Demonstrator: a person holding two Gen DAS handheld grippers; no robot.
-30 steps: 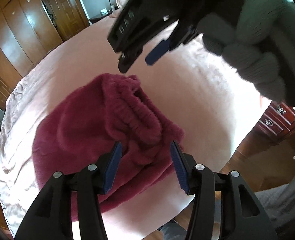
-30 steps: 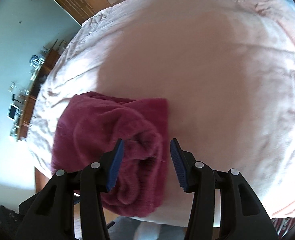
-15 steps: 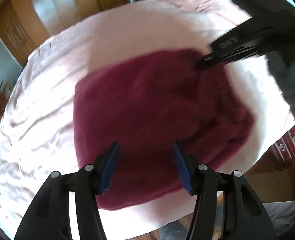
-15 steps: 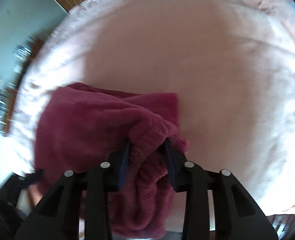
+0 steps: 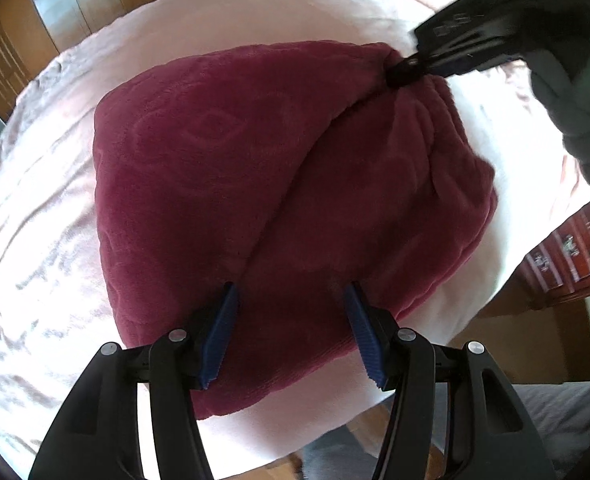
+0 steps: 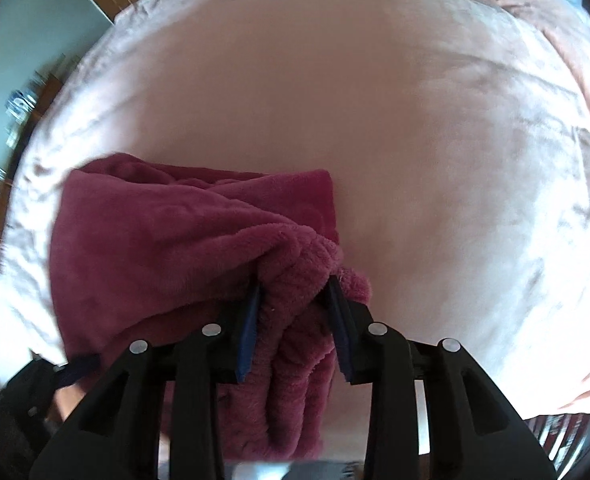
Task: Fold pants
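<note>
Dark red plush pants (image 5: pixel 255 168) lie folded in a thick bundle near the edge of a pink bed (image 5: pixel 55 220). My left gripper (image 5: pixel 291 300) is open, its blue pads straddling the bundle's near edge. My right gripper (image 6: pixel 295 292) is shut on the ribbed waistband of the pants (image 6: pixel 167 248) and holds that corner lifted. In the left wrist view the right gripper (image 5: pixel 407 72) pinches the bundle's far right corner, with a grey gloved hand behind it.
The pink bedspread (image 6: pixel 415 120) spreads wide beyond the pants. Wooden wardrobes (image 5: pixel 35 20) stand at the back left. A dark red dresser (image 5: pixel 567 248) stands on the wood floor to the right of the bed edge.
My right gripper has closed on the waistband and pulled that corner up. My left gripper has come down to the bundle's near edge, still open.
</note>
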